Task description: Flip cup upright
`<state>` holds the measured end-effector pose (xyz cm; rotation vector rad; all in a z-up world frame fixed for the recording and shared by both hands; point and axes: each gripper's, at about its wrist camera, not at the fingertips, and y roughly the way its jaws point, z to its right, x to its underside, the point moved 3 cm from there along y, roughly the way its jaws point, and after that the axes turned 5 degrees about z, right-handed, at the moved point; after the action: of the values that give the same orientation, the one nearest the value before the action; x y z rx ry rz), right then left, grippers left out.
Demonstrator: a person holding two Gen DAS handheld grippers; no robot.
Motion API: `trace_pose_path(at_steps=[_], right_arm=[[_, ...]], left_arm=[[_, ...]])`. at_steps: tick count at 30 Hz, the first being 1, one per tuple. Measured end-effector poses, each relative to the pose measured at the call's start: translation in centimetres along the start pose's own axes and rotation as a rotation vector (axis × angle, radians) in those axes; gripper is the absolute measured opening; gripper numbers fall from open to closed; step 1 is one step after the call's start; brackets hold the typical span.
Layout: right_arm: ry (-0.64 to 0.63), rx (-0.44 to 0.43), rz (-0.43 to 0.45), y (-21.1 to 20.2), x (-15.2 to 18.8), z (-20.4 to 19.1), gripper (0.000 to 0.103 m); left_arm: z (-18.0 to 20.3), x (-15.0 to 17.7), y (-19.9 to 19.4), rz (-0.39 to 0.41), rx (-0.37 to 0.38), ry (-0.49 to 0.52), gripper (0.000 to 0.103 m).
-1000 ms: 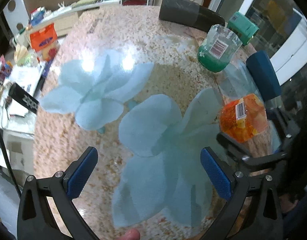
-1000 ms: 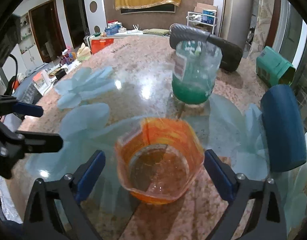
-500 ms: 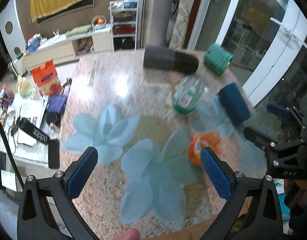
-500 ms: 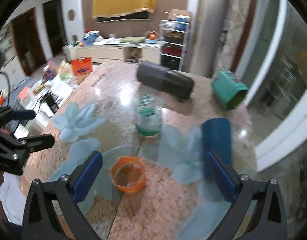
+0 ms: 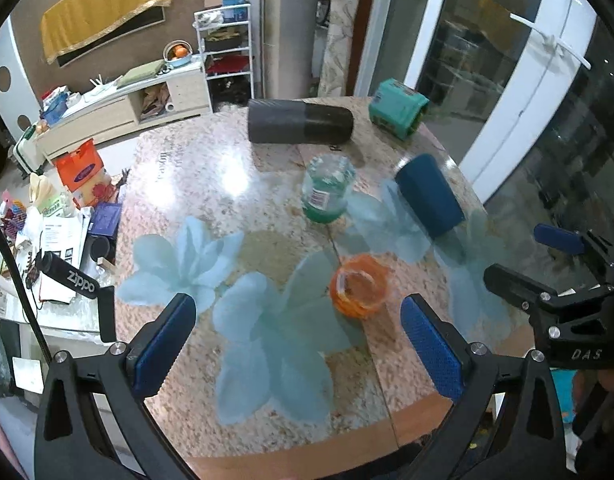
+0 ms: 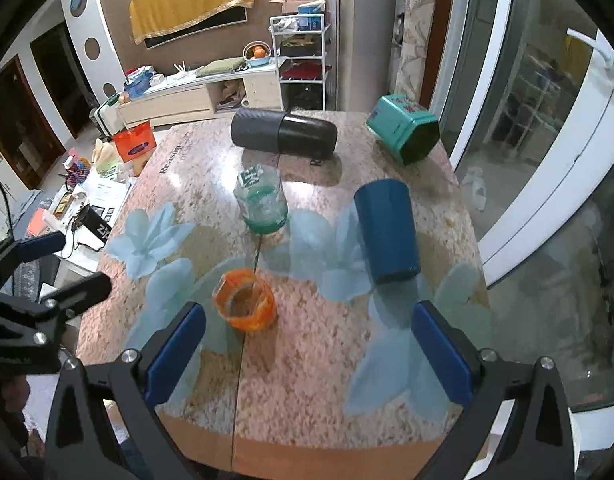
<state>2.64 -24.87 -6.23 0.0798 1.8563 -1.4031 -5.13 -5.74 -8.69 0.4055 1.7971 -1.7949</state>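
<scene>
— Left wrist view?
— Orange cup [image 5: 359, 290] stands mouth up on the table [image 5: 211, 168], above and between the left gripper's [image 5: 297, 344] blue pads. Fingers are spread wide, holding nothing. A green-bottomed jar [image 5: 326, 188] is upright behind the cup; a blue cup [image 5: 429, 196] lies on its side to the right. The right gripper [image 5: 547, 264] shows at the right edge, also parted.

— Right wrist view?
— Same orange cup [image 6: 244, 300] upright, just ahead of the right gripper's [image 6: 309, 350] left pad, untouched. Fingers are spread, empty. The blue cup [image 6: 387, 232] lies on its side; a dark cylinder [image 6: 283, 134] and a teal tin [image 6: 403, 128] lie at the far edge. The left gripper [image 6: 43, 264] hovers at left.
</scene>
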Motion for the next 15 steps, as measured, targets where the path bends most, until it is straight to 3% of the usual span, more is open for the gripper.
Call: trace_pose_path(at_steps=[15], right_arm=[[0.011, 0.015, 0.004, -0.5, 0.2, 0.2, 0.103]], left_arm=[[1.4, -0.4, -0.4, 0.026, -0.004, 0.005, 0.103]])
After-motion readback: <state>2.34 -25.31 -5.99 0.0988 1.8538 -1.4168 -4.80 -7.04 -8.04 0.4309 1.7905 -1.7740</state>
